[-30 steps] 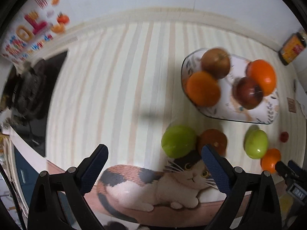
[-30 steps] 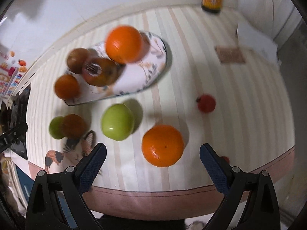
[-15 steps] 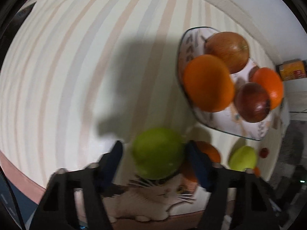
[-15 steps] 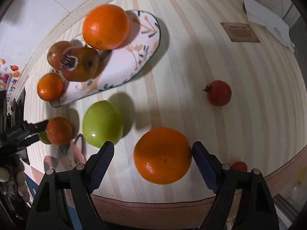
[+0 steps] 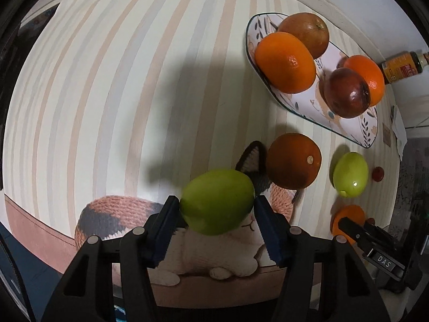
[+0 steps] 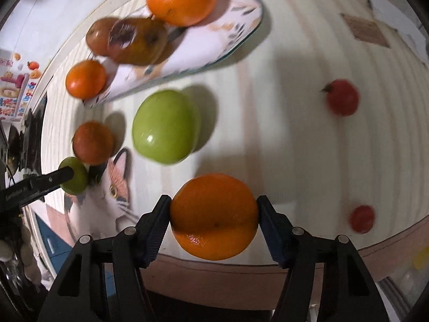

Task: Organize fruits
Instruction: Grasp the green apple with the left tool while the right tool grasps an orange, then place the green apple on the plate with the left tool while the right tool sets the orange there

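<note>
My left gripper [image 5: 217, 206] is shut on a green apple [image 5: 217, 200] over the cat picture on the tablecloth. My right gripper [image 6: 214, 216] is shut on an orange [image 6: 214, 216] near the table's front edge. A floral oval plate [image 5: 351, 131] holds two oranges, a brownish orange and a dark red fruit [image 5: 347, 94]. It also shows in the right wrist view [image 6: 209, 45]. A second green apple [image 6: 165, 126] and a dark orange [image 6: 92, 142] lie loose between plate and grippers.
Two small red tomatoes [image 6: 341, 100] [image 6: 362, 218] lie on the striped cloth to the right. A bottle [image 5: 402, 65] stands by the back wall. The table's brown front edge [image 6: 268, 273] runs just below my right gripper.
Both grippers have closed in on their fruit: the left now grips the green apple, the right now grips the orange. Both have moved lower and closer to the table.
</note>
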A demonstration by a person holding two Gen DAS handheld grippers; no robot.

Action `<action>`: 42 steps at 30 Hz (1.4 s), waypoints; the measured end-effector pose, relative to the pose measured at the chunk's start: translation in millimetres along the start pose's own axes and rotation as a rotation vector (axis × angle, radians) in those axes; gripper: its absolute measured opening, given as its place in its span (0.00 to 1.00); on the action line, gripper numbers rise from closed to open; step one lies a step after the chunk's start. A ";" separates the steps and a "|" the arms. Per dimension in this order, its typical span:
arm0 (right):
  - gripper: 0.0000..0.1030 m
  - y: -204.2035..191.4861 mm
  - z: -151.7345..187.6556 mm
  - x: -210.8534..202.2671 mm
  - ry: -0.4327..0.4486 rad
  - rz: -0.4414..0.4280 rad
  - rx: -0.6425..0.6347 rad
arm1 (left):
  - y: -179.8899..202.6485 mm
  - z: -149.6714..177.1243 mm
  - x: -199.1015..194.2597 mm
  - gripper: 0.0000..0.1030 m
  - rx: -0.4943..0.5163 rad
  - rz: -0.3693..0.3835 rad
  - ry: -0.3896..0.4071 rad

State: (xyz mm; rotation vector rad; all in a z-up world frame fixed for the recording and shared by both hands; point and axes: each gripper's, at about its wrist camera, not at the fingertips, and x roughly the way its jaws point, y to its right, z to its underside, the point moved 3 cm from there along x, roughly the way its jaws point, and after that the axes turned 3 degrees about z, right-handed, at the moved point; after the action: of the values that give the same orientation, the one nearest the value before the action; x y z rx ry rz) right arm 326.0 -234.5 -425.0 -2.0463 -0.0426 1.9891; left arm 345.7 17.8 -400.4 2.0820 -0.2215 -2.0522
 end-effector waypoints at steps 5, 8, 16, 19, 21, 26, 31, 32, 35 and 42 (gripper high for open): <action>0.66 -5.3 -0.5 5.3 -0.007 0.015 -0.004 | 5.3 -10.7 2.4 0.56 0.010 -0.011 0.008; 0.66 -6.8 0.2 6.8 -0.015 0.036 -0.026 | 4.2 -13.9 5.9 0.55 0.008 -0.010 0.011; 0.64 -13.6 5.8 7.1 -0.004 0.053 -0.069 | 11.8 -35.0 1.0 0.54 0.018 -0.024 0.012; 0.64 -13.6 6.8 0.5 0.010 0.038 -0.063 | 15.7 -31.4 -12.0 0.54 0.024 -0.011 0.029; 0.64 -13.8 5.3 -7.0 0.027 0.027 -0.059 | 18.3 -30.8 -25.7 0.54 0.029 0.005 0.047; 0.64 -11.8 -7.4 -37.4 0.078 -0.028 -0.041 | 46.0 -48.8 -73.6 0.54 0.065 0.070 0.128; 0.64 -11.7 -39.9 -69.7 0.148 -0.070 -0.024 | 99.6 -91.9 -103.5 0.54 0.142 0.127 0.176; 0.64 -10.9 -48.9 -73.6 0.160 -0.071 -0.021 | 108.0 -100.0 -103.6 0.54 0.159 0.127 0.176; 0.64 -7.3 -82.5 -78.7 0.191 -0.056 -0.007 | 140.3 -137.1 -92.3 0.54 0.207 0.106 0.150; 0.64 7.2 -144.6 -52.9 0.157 0.021 -0.036 | 178.6 -195.7 -45.6 0.54 0.287 -0.003 0.050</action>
State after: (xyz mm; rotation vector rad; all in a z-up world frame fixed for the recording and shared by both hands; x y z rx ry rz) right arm 464.3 -279.5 -373.9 -2.2279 -0.0250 1.8452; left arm 547.4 -134.9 -309.4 2.2917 -0.5330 -2.0714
